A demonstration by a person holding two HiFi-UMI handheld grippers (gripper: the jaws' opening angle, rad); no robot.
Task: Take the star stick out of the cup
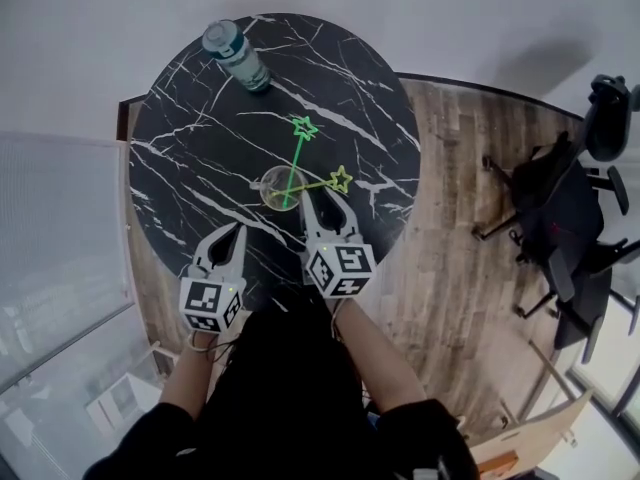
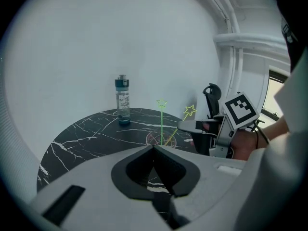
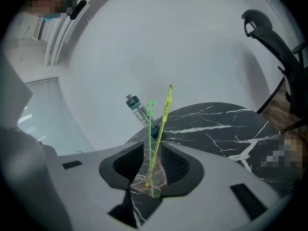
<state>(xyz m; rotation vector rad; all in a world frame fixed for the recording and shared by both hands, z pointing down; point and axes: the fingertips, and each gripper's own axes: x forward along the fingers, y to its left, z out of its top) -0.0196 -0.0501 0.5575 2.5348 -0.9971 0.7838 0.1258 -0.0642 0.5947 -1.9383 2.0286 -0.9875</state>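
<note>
A clear cup [image 1: 278,188] stands on the round black marble table [image 1: 200,138] and holds two star sticks. The green star stick [image 1: 300,148] rises toward the far side; the yellow star stick [image 1: 325,182] leans right. My right gripper [image 1: 325,200] is open just behind the cup, right next to the yellow stick. In the right gripper view both sticks, yellow [image 3: 163,114] and green [image 3: 150,117], run up through the gap of the right gripper [image 3: 152,146], with the cup [image 3: 153,179] low between the jaws. My left gripper [image 1: 238,230] is shut and empty, left of the cup [image 2: 161,139].
A water bottle [image 1: 236,54] stands at the table's far edge. An office chair [image 1: 560,218] sits on the wood floor to the right. A glass railing runs along the left. The right gripper [image 2: 192,126] shows in the left gripper view beside the cup.
</note>
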